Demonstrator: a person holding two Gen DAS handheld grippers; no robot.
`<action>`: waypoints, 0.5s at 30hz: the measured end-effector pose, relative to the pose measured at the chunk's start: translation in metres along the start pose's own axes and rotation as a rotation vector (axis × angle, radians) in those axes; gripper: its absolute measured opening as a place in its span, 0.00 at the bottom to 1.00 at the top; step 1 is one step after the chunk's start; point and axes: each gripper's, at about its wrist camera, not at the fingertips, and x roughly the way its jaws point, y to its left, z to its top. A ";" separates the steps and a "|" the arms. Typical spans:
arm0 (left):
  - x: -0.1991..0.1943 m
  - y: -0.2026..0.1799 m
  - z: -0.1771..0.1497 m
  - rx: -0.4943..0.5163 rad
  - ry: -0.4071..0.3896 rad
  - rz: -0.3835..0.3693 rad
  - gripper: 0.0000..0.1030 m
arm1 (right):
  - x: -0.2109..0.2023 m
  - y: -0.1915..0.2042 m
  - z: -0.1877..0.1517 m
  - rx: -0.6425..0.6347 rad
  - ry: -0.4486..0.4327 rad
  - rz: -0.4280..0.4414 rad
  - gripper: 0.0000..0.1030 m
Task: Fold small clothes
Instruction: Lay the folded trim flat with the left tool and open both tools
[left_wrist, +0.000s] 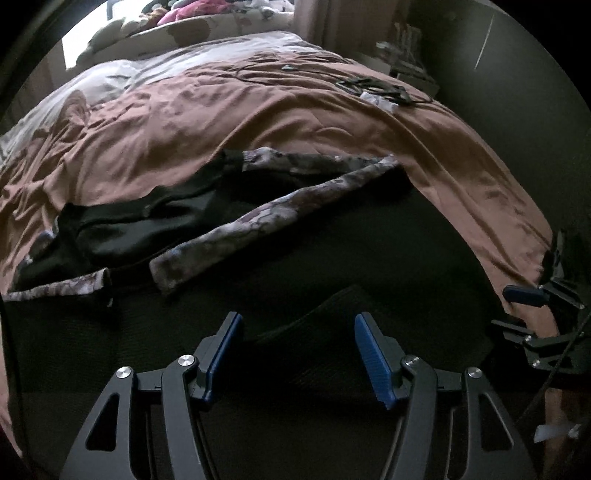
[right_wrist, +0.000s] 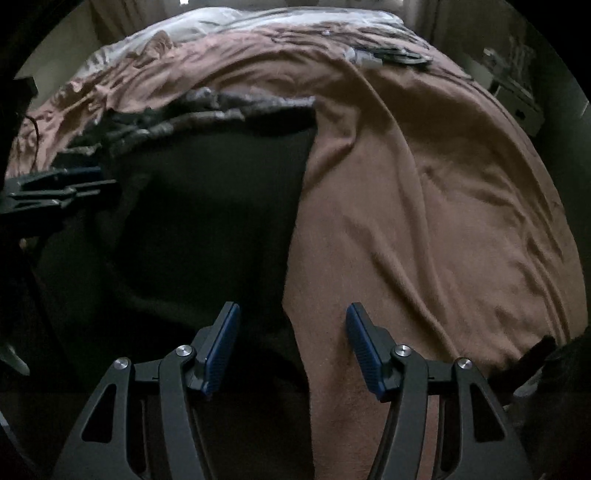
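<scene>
Hovering with jaws parted and empty, the left gripper (left_wrist: 297, 354) and right gripper (right_wrist: 291, 347) risk catching the brown bedspread (right_wrist: 424, 206) beneath the black garment (left_wrist: 332, 258).

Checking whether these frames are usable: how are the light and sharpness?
Left wrist view: dim, the black garment nearly featureless, window blown out, fisheye bending the bed. Right wrist view: darker still, patterned sleeves smeared.
</scene>
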 end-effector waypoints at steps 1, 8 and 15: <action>0.000 -0.003 0.001 0.001 -0.002 -0.003 0.62 | 0.000 -0.001 -0.001 0.002 -0.004 -0.007 0.48; 0.011 -0.023 0.011 0.005 0.001 0.028 0.63 | -0.005 -0.007 -0.009 0.041 -0.033 -0.036 0.38; 0.028 -0.036 0.021 0.010 0.029 0.067 0.68 | -0.003 -0.009 -0.015 0.069 -0.058 -0.018 0.38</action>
